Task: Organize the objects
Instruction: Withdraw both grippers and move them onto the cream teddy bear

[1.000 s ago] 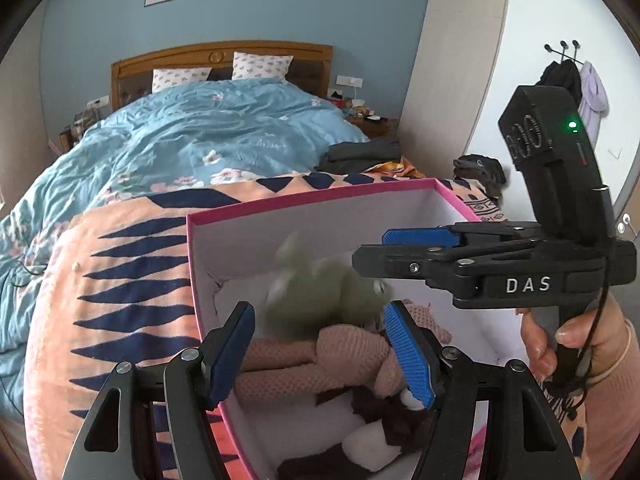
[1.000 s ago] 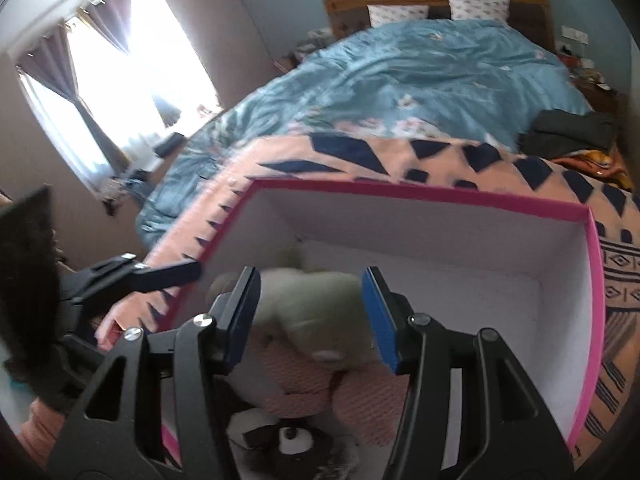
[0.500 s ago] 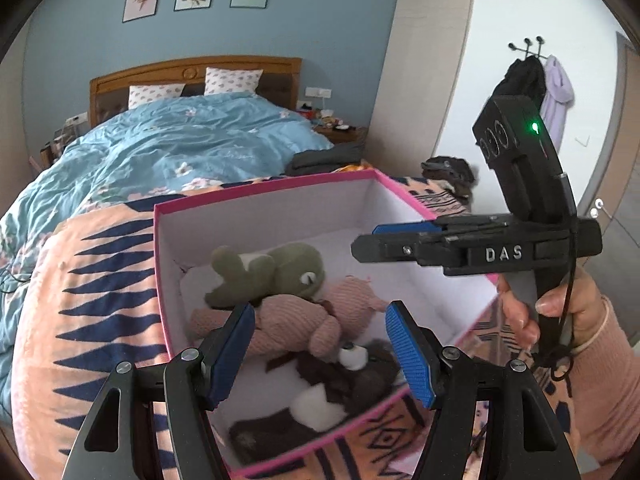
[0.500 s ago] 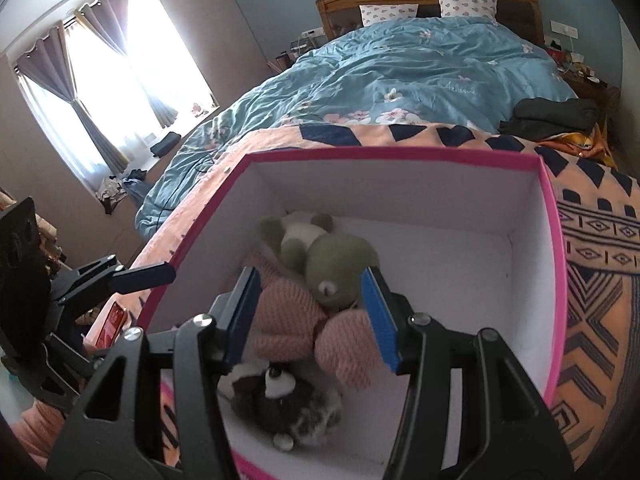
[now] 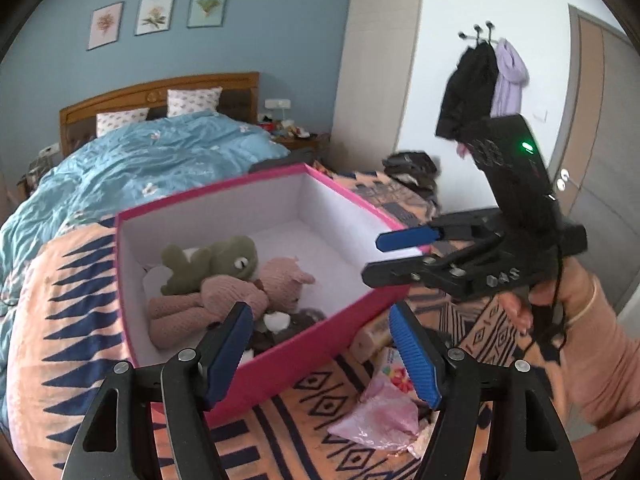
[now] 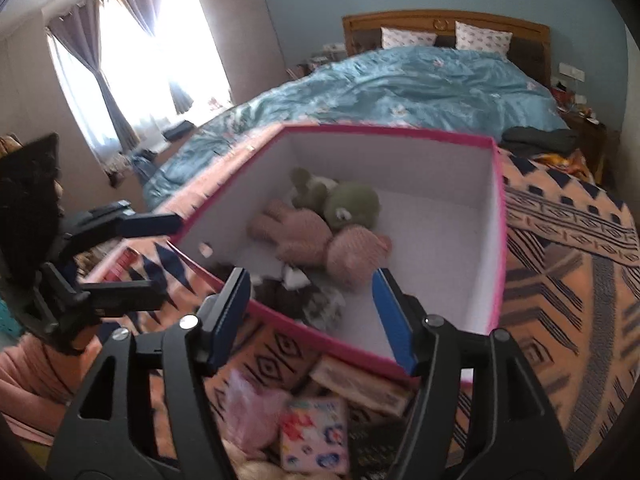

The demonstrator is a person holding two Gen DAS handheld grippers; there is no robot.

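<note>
box (image 5: pixel 320 344) with pink walls and white inside sits on the orange patterned blanket (image 5: pixel 80 312) at the near end of the bed (image 5: pixel 152 160). in its left part lie a green plush (image 5: pixel 224 256), a pink plush (image 5: pixel 224 300) against it, and a dark plush (image 5: pixel 288 324) at the near wall; the right part is bare. left gripper (image 5: pixel 324 356) hangs over the near wall of the box, its blue pads spread and opening, with nothing between them. right gripper (image 6: pixel 316 312) also hangs at the near edge, its jaws apart and opening, gripping nothing. on the blanket just near the box lie a pink bag (image 5: pixel 380 412), a flowered packet (image 6: pixel 316 436) and a tan flat box (image 6: pixel 360 384). dark clothes (image 6: pixel 540 136) lie on the bed's far right. coats (image 5: pixel 480 80) hang on the right wall.
</note>
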